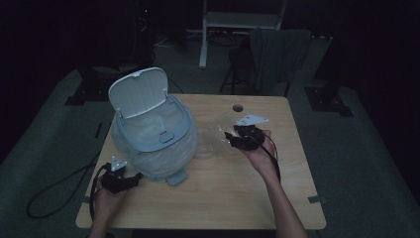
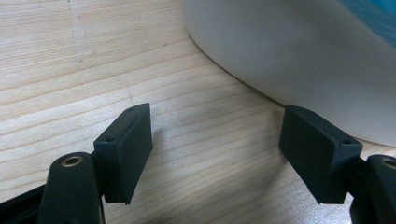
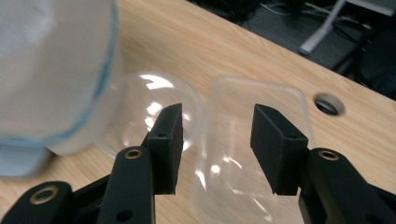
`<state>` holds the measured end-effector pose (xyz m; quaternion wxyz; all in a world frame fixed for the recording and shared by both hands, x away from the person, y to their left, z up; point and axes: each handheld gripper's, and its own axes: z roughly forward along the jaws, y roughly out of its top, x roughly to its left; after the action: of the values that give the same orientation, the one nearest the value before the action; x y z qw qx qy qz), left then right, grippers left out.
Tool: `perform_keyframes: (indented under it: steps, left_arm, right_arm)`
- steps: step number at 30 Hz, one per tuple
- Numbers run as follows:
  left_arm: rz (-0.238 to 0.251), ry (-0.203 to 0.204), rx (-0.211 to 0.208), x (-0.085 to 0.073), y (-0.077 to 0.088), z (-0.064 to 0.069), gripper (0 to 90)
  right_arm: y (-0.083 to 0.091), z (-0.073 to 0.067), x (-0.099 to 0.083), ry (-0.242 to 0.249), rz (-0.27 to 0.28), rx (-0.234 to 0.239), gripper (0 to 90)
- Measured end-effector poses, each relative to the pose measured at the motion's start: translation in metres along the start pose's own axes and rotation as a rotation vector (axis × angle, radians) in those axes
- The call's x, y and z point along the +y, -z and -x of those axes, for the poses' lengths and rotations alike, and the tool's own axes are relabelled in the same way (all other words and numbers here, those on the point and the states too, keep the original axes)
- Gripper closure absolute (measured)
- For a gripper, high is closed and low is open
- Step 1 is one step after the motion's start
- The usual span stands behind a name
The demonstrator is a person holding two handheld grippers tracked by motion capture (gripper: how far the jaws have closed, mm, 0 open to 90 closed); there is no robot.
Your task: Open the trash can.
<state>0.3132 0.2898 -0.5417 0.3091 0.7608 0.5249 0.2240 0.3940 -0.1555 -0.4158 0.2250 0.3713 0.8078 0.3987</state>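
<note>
Right gripper view: the right gripper [image 3: 217,140] has its jaws standing apart at a moderate gap, nothing clamped between them. Beyond and between the jaws lies a clear plastic tray [image 3: 254,135], rectangular with rounded corners, flat on the bench [image 3: 196,42]. Just left of the tray, touching or overlapping its edge, is a clear plastic dome [image 3: 144,107]; I cannot tell which lies on top. Whether the jaw tips touch the tray cannot be told. At far left of this view, the pale bin [image 3: 51,70] with a blue band, blurred. A round cable hole [image 3: 328,103] in the bench sits past the tray.

Left gripper view: the left gripper [image 2: 215,154] has its jaws wide, empty, low over bare wood. The right-hand jaw is just beside the white curved wall of the bin [image 2: 299,56]; contact cannot be told.

High view: the right gripper [image 1: 241,139], held in the person's right hand [image 1: 261,154], is at the clear pieces [image 1: 218,134] near the bench centre, right of the bin. The left gripper [image 1: 130,178], in the left hand [image 1: 105,196], is near the front-left edge by the bin's base. The bin [image 1: 151,141] stands on the left half of the bench [image 1: 237,198], lined with a translucent bag, its lid [image 1: 137,91] hinged up and open. A cable [image 1: 49,196] trails off the bench to the floor at left.
</note>
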Motion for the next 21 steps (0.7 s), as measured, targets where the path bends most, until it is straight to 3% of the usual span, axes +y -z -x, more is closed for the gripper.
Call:
perform_keyframes:
  steps: [6,13,19,21]
  left_arm:
    - [0.002,-0.001,-0.001,0.0,0.0,0.0,26.4]
    - [0.003,-0.002,-0.001,0.0,0.0,0.0,26.4]
    - [0.004,-0.002,-0.002,0.0,0.0,0.0,26.4]
    - [0.004,-0.002,-0.002,0.0,0.0,0.0,26.4]
  right_arm:
    - [-0.004,0.017,-0.019,-0.018,-0.061,-0.072,51.3]
    - [-0.016,0.037,-0.039,-0.066,-0.125,-0.12,49.7]
    - [-0.024,0.057,-0.053,-0.158,-0.167,-0.133,49.1]
    - [-0.025,0.059,-0.054,-0.166,-0.169,-0.133,49.1]
